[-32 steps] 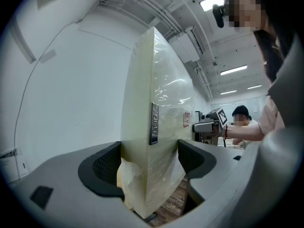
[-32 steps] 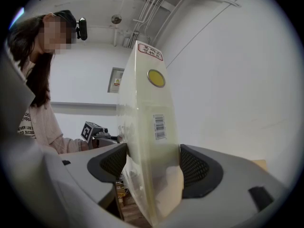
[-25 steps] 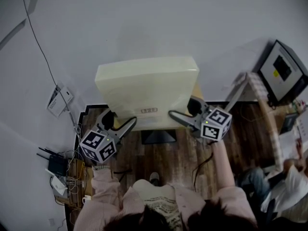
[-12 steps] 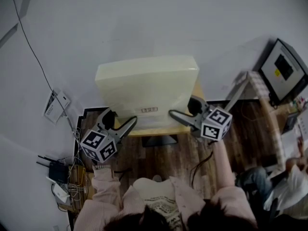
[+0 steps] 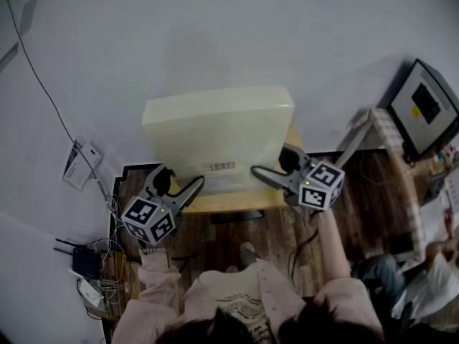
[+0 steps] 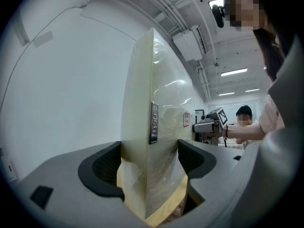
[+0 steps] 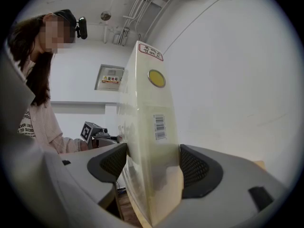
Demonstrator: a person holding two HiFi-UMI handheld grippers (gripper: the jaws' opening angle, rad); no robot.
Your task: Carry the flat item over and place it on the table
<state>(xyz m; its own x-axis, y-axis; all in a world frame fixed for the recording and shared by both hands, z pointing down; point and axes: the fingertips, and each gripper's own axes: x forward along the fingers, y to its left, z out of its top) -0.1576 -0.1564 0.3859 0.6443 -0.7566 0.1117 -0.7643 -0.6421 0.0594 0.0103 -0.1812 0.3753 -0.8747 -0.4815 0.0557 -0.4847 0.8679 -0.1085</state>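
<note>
The flat item (image 5: 219,135) is a wide, thin cream box in clear wrap. It stands upright on its long edge in front of a white wall, over a small wooden table (image 5: 229,201). My left gripper (image 5: 179,180) is shut on its lower left corner, and my right gripper (image 5: 271,162) is shut on its lower right corner. In the left gripper view both pads press the box (image 6: 156,127) between the jaws of that gripper (image 6: 149,163). The right gripper view shows the same hold (image 7: 148,167) on the barcoded edge (image 7: 147,127).
A router and a tangle of cables (image 5: 86,264) lie on the floor at the left. A wall box (image 5: 75,167) hangs from a cable. A dark monitor (image 5: 427,106) stands at the right, and another person (image 5: 430,278) sits at the lower right. Dark wood floor lies under the table.
The person has stepped toward the wall, and more of the table top shows under the box. Both grippers keep the same hold.
</note>
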